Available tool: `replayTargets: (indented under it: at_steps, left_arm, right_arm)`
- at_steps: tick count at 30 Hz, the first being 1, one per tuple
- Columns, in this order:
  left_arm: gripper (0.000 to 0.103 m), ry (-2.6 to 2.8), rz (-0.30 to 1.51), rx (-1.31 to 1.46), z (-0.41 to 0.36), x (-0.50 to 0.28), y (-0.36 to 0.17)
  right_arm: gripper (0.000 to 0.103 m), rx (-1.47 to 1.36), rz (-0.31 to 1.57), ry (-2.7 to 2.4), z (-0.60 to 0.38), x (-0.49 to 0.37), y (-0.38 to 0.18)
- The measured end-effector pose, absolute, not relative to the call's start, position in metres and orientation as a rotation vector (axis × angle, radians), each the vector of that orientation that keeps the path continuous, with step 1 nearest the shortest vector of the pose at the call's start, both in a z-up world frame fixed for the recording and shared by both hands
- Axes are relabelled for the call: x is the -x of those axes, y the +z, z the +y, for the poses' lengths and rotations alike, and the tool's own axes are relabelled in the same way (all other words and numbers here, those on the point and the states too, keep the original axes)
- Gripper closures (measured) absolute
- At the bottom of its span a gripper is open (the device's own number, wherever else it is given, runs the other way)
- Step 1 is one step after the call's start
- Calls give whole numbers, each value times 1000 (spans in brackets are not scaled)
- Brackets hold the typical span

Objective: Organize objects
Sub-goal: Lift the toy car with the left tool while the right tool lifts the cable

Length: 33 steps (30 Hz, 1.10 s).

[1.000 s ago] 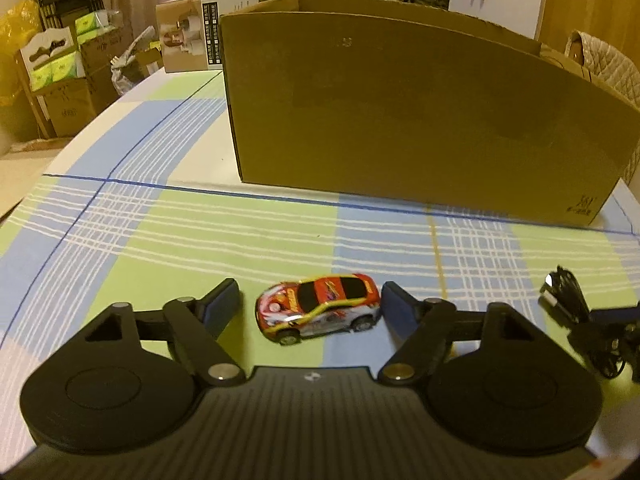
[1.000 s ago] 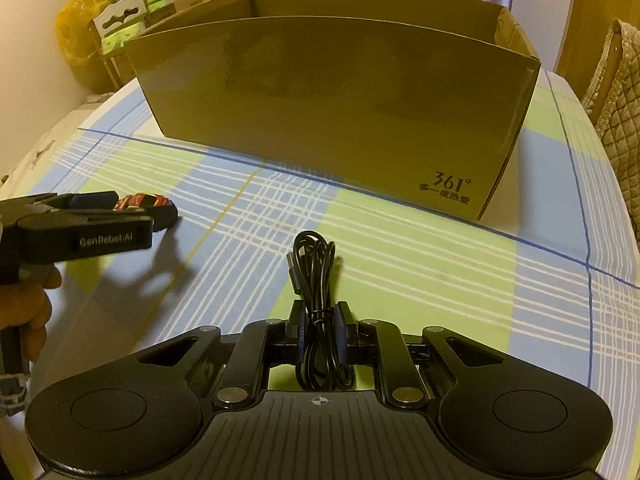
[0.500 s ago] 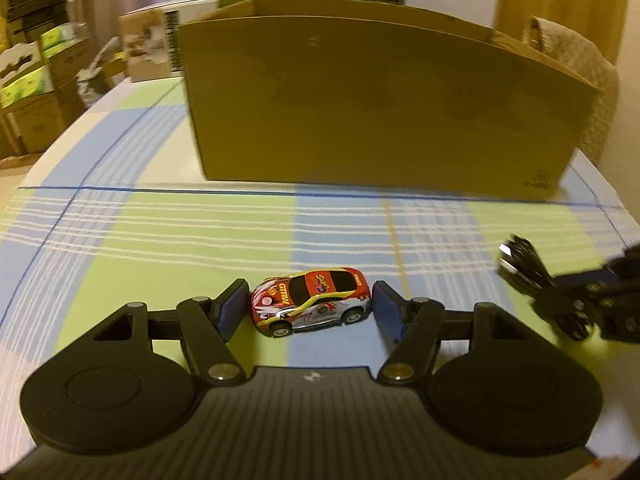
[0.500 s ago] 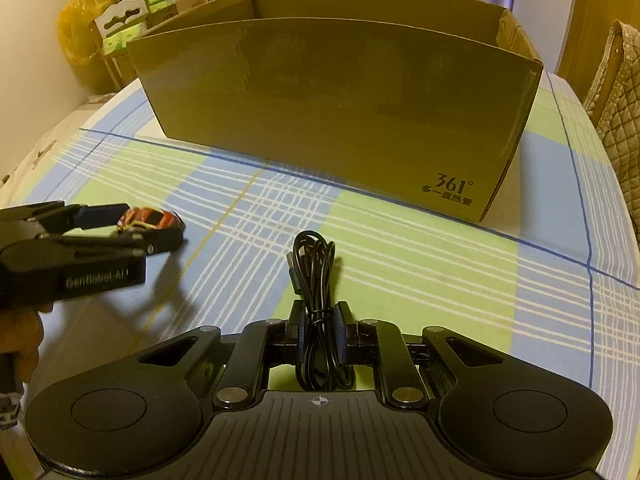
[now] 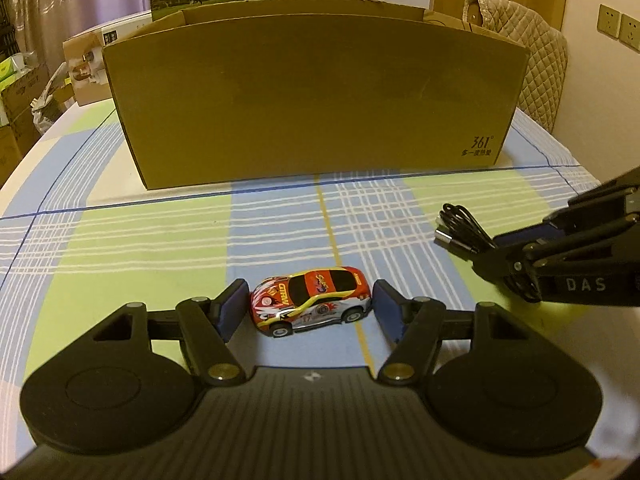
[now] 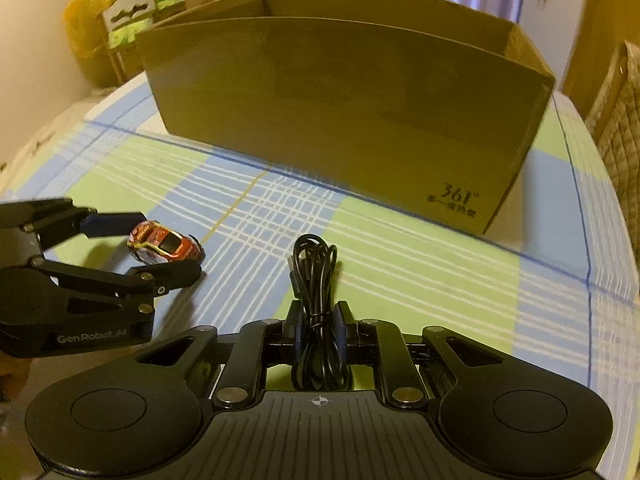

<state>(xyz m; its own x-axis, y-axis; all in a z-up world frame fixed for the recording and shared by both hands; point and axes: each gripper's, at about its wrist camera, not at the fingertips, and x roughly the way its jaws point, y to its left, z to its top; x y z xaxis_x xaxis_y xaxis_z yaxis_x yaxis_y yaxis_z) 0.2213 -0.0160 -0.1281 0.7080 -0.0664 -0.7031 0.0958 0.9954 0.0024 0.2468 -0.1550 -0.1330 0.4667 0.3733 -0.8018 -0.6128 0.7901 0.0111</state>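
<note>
Now left gripper (image 5: pixel 308 310) fingers sit open, straddling the red-and-silver toy race car (image 5: pixel 310 300) on the plaid-clothed counter (image 5: pixel 120 248), set to pinch; right gripper (image 6: pixel 319 330) clamps coiled black USB cable (image 6: pixel 316 280), likely bound for the tall brown cardboard box (image 5: pixel 316 100) just behind.

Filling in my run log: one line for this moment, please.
left gripper: open around toy car on tablecloth | right gripper: shut on black cable | cardboard box: behind both

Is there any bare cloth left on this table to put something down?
Yes: the checked strip between the cardboard box and the toy car, and the cloth left of the left gripper. It is crowded where the right gripper pinches the coiled cable.
</note>
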Motion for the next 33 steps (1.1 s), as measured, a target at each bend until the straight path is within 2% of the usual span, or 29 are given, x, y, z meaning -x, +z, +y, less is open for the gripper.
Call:
replayTargets:
  at_steps: [2, 4, 10, 13, 23, 33]
  left_arm:
    - [38, -83, 776, -43, -17, -220, -128]
    - [33, -64, 774, -50, -18, -219, -128]
    - [32, -42, 774, -25, -17, -217, -129]
    - [39, -46, 769, -21, -17, -217, -128]
    - [40, -45, 760, -58, -20, -215, -125]
    - [40, -67, 742, -50, -19, -209, -97]
  right_arm:
    - [91, 336, 879, 622, -151, -245, -134]
    - [91, 347, 871, 622, -150, -244, -135]
    - [91, 317, 885, 619, -152, -247, -136]
    - [91, 320, 885, 620, -152, -248, -135]
    - [92, 315, 904, 615, -150, -246, -132]
    - [92, 214, 884, 573, -165, -235, -116]
